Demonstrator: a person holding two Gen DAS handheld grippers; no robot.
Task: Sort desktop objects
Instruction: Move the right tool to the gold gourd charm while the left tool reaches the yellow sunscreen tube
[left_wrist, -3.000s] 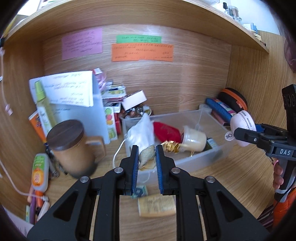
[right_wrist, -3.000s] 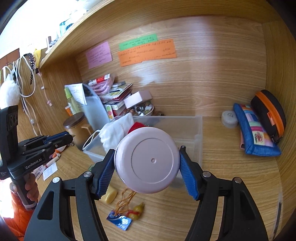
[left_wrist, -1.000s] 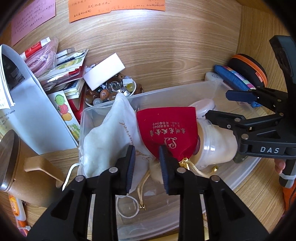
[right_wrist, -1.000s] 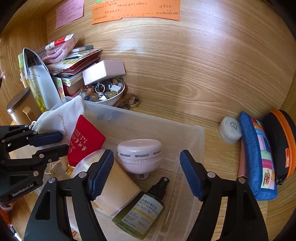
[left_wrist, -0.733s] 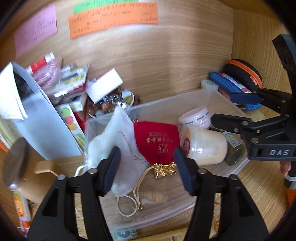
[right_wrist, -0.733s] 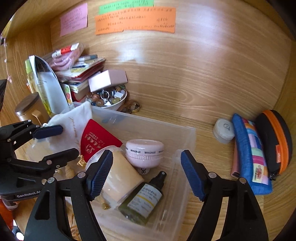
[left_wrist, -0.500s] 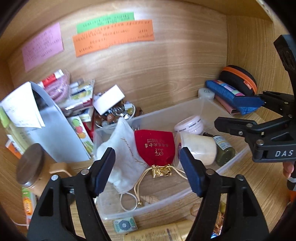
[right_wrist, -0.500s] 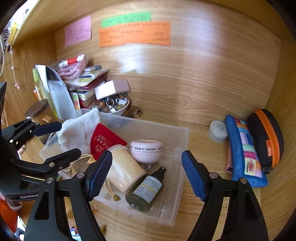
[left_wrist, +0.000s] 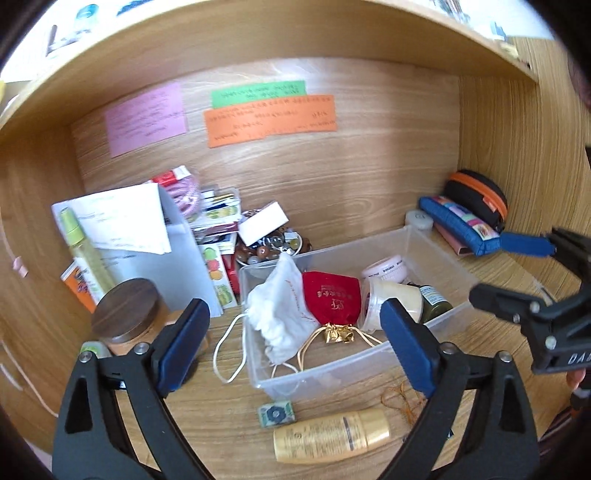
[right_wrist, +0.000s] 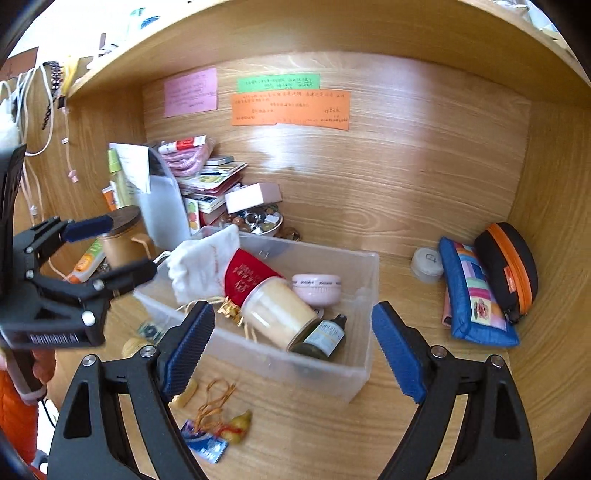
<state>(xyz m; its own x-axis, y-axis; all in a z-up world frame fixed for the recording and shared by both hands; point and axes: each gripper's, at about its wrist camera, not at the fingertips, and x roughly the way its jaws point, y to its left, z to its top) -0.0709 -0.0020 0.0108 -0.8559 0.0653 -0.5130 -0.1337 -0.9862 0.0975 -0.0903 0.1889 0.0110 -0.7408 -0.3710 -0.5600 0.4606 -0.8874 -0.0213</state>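
1. Left claw (left_wrist: 293, 339): jaws spread wide, nothing between the pads; they have just been opening. It hangs above and in front of the clear plastic bin (left_wrist: 332, 363), apart from it.
2. Right claw (right_wrist: 293, 347): also released and empty, jaws just widened further. It hangs in front of the same bin, not touching it.
3. Bin stands on the desk (right_wrist: 406, 424), in the middle of the wooden alcove. Contents, counted: one white drawstring pouch (left_wrist: 280, 306), one red pouch (left_wrist: 330, 295) with gold tassels, one cream jar (right_wrist: 277, 314) lying on its side, one pink round jar (right_wrist: 316, 288), one dark spray bottle (right_wrist: 325, 338). A small pale object under the pouch cords is too blurred to identify.
4. Loose on the desk in front of the bin: one gold tube (left_wrist: 332, 435), one small green packet (left_wrist: 276, 414), one orange cord with a gourd charm (right_wrist: 236, 424), one blue packet (right_wrist: 207, 445).
5. Right of the bin: one small round white case (right_wrist: 426, 264), one blue patchwork pouch (right_wrist: 476, 295), one black case with orange zip (right_wrist: 508, 271).
6. Left: one brown mug with wooden lid (left_wrist: 127, 317), partly hidden behind the left finger; the stack of books and packets behind is too cluttered to count.
7. Three paper notes on the back wall; writing illegible.
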